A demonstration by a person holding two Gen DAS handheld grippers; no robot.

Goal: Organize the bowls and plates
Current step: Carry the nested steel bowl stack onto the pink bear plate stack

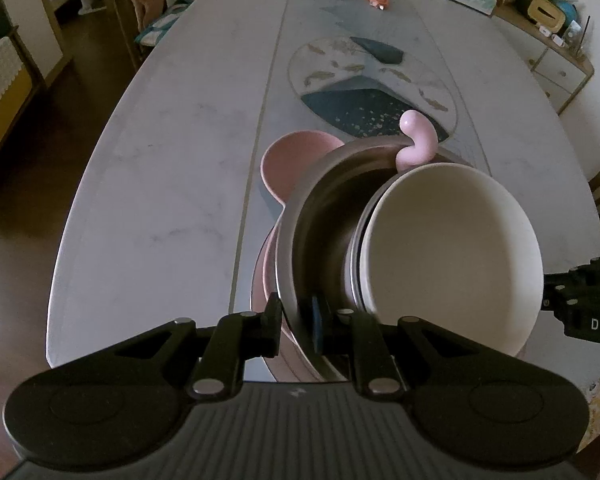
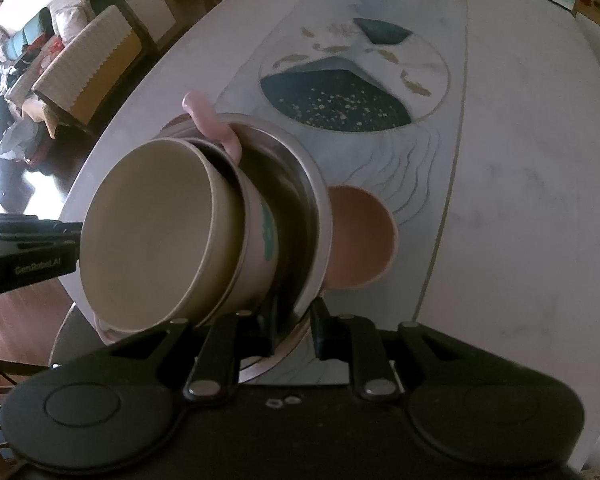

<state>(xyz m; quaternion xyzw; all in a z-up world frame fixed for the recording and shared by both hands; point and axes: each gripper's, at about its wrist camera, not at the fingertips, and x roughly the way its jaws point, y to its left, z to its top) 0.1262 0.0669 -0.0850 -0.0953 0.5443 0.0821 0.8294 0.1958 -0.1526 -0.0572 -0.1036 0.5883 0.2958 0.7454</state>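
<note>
My left claw (image 1: 296, 326) and right claw (image 2: 294, 330) pinched opposite rims of the steel bowl (image 1: 320, 216), over the table's (image 1: 160, 152) six-o'clock edge; it felt rigid, slick, top-heavy with the cream bowl (image 1: 448, 248) inside.

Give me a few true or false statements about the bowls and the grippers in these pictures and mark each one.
1. The left gripper is shut on the rim of the round steel bowl. True.
2. The cream ceramic bowl sits inside the steel bowl. True.
3. The right gripper hangs open above the table. False: it clamps the steel bowl's rim.
4. The small pink bowl is stacked inside the cream bowl. False: it lies beside the stack on the marble table.
</note>
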